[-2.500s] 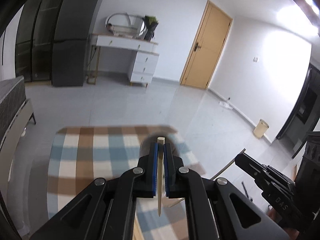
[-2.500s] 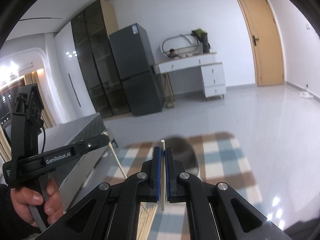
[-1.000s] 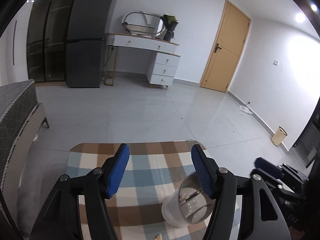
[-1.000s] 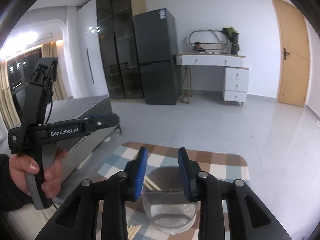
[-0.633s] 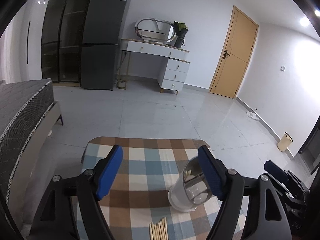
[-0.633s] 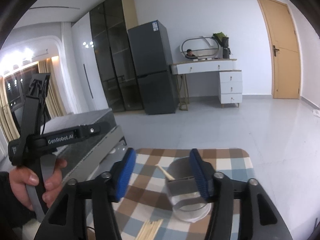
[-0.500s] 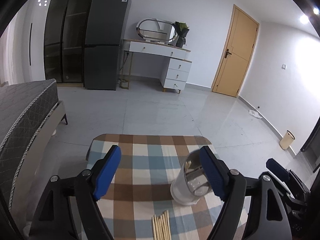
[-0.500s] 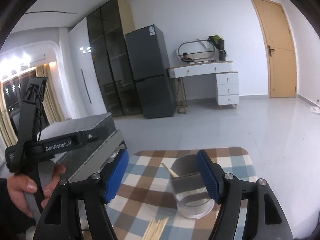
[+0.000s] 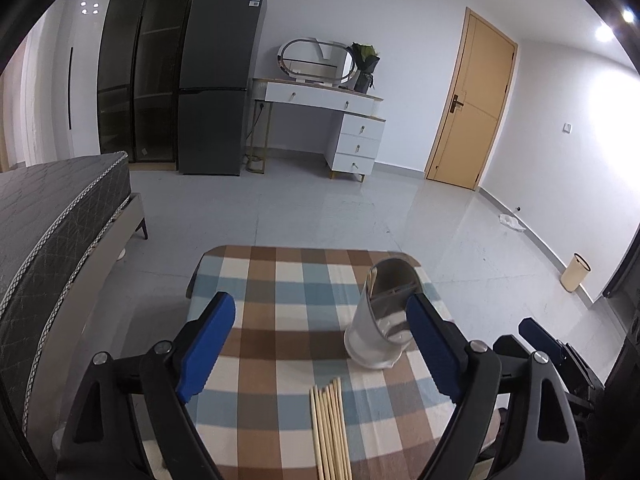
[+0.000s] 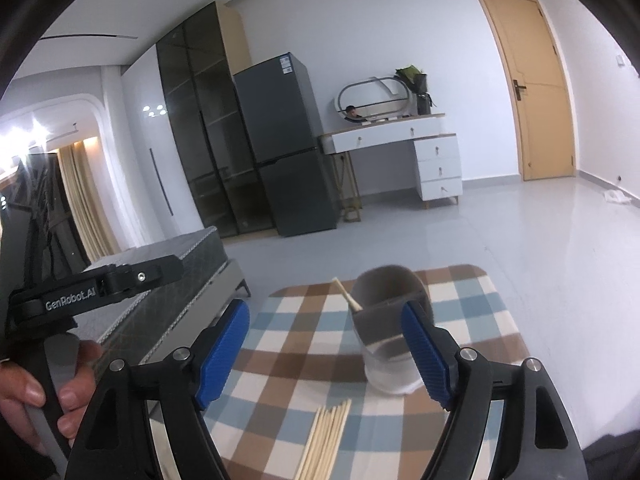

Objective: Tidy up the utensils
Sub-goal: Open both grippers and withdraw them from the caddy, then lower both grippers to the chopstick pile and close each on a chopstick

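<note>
A grey utensil holder cup [image 9: 382, 316] stands on the checked tablecloth [image 9: 272, 320], with a chopstick [image 10: 347, 294] leaning out of it; the cup also shows in the right wrist view [image 10: 390, 328]. Several wooden chopsticks [image 9: 330, 428] lie side by side on the cloth in front of the cup, also in the right wrist view [image 10: 326, 436]. My left gripper [image 9: 320, 348] is open and empty above the near part of the table. My right gripper [image 10: 326, 356] is open and empty too, just short of the cup.
The small table ends in floor on all sides [image 9: 320, 216]. A bed [image 9: 48, 220] stands at the left. A fridge [image 9: 218, 100], a white dresser [image 9: 332, 128] and a door [image 9: 468, 104] line the far wall. The left gripper's handle [image 10: 80, 292] shows in the right wrist view.
Both grippers held a chopstick over the cup 2.5 s ago, then opened and let them go. Both have since pulled back and up, so the cup and the loose chopsticks came into view.
</note>
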A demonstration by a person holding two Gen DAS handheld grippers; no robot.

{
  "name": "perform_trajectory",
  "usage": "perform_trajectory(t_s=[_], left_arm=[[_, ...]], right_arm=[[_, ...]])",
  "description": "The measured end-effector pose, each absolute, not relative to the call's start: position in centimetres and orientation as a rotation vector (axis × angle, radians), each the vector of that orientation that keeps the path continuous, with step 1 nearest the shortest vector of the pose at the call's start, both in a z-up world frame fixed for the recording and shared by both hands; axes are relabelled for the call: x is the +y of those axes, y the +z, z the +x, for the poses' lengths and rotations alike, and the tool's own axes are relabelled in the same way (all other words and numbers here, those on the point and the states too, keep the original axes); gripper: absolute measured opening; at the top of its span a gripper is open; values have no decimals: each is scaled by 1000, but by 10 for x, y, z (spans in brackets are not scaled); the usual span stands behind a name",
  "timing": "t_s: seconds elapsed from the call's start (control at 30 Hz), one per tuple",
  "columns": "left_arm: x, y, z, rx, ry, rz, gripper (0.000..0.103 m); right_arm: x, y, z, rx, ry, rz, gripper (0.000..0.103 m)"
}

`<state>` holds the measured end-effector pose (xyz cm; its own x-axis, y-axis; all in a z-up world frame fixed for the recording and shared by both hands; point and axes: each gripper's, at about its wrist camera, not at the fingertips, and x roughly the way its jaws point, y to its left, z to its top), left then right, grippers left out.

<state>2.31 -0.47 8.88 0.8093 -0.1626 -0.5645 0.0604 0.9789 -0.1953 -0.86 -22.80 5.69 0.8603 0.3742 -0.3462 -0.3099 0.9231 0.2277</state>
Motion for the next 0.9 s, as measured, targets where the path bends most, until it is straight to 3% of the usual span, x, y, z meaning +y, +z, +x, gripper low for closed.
perform_trajectory(t_s=[0.53, 0.9], left_arm=[[1, 23, 14, 628, -24, -132, 85], [15, -54, 50, 822, 7, -165, 84]], right_arm=[[-214, -1, -24, 552, 328, 146, 78], [-202, -53, 8, 738, 314, 84, 75]])
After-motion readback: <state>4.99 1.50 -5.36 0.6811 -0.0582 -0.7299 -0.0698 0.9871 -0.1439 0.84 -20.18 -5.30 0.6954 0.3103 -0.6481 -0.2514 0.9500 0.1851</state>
